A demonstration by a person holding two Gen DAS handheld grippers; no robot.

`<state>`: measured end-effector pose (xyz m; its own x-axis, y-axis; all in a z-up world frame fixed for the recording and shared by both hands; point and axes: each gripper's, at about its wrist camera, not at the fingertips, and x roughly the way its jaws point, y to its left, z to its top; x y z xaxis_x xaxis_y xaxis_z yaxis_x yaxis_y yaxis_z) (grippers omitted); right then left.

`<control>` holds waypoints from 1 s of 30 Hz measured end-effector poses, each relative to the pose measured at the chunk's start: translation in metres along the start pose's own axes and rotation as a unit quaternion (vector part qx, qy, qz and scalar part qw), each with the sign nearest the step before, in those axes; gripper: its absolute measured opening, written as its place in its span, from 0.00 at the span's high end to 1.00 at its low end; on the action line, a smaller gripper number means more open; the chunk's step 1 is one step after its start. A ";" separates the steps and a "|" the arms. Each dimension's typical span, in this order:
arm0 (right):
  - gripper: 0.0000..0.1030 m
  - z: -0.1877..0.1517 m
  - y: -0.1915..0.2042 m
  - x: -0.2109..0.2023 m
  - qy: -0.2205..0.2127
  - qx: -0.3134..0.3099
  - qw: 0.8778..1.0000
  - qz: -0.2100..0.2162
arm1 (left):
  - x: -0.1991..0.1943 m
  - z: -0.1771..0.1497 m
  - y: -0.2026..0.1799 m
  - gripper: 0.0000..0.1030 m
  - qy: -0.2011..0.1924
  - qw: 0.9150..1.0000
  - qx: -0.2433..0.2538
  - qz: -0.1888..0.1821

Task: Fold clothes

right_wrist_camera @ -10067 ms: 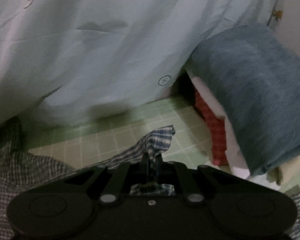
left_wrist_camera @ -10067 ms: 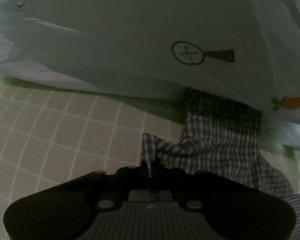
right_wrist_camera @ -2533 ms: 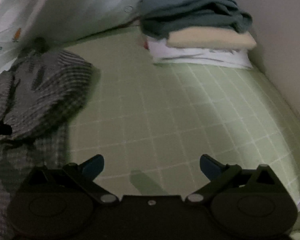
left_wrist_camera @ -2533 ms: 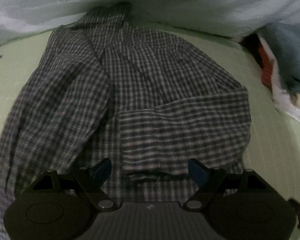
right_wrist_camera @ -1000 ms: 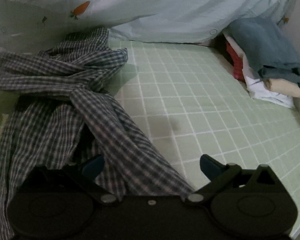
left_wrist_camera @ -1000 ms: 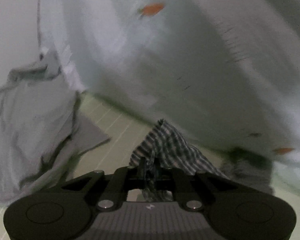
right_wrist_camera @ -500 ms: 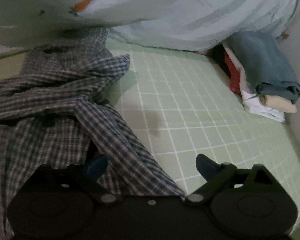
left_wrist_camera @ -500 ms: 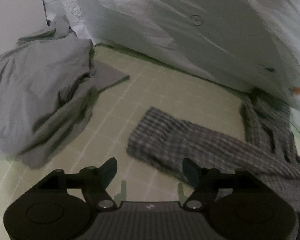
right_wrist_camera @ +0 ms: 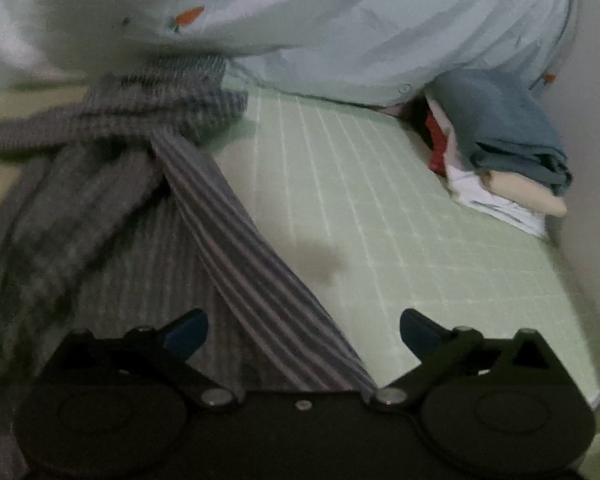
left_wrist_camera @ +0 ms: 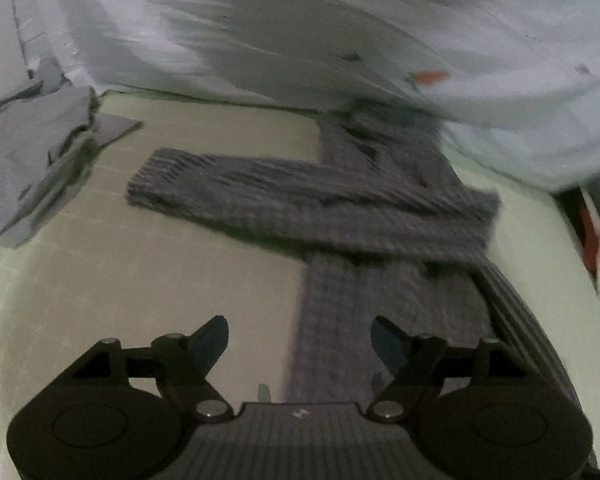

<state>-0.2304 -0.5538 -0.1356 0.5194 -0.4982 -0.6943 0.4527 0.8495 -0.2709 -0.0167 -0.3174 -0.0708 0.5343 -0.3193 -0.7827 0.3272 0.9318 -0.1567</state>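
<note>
Green gridded sheet covers the surface we work on, with a pale quilt printed with small carrots heaped along its far edge. Our checked shirt lies flat near the middle, its collar end tucked against the quilt and one sleeve stretched sideways toward the left edge. From the right wrist view the other sleeve runs as a long band toward us.

Our left gripper hovers over the near hem of the shirt with its fingers spread wide, holding nothing. Our right gripper is spread wide too, the long sleeve band passing between its fingers without being pinched.

At the far right corner sits a stack of folded clothes, a blue piece on top, then cream, white and red beneath. A crumpled grey garment lies at the left edge, well apart from the shirt.
</note>
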 end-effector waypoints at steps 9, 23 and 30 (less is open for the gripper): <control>0.50 -0.039 -0.028 0.001 0.024 -0.038 0.999 0.016 | -0.043 -0.075 -0.033 0.23 0.020 1.000 0.012 0.020; 0.96 -0.034 -0.060 -0.037 0.007 0.259 0.934 0.245 | -0.086 -0.114 0.003 0.23 0.011 0.999 -0.010 0.035; 0.96 -0.035 -0.007 -0.040 0.028 0.347 0.881 0.321 | -0.099 -0.108 0.044 0.22 0.007 0.999 0.033 0.020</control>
<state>-0.2799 -0.5340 -0.1295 0.8024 0.0721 -0.5924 0.4223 0.6328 0.6490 -0.1391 -0.2260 -0.0652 0.5369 -0.2787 -0.7963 0.3564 0.9304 -0.0854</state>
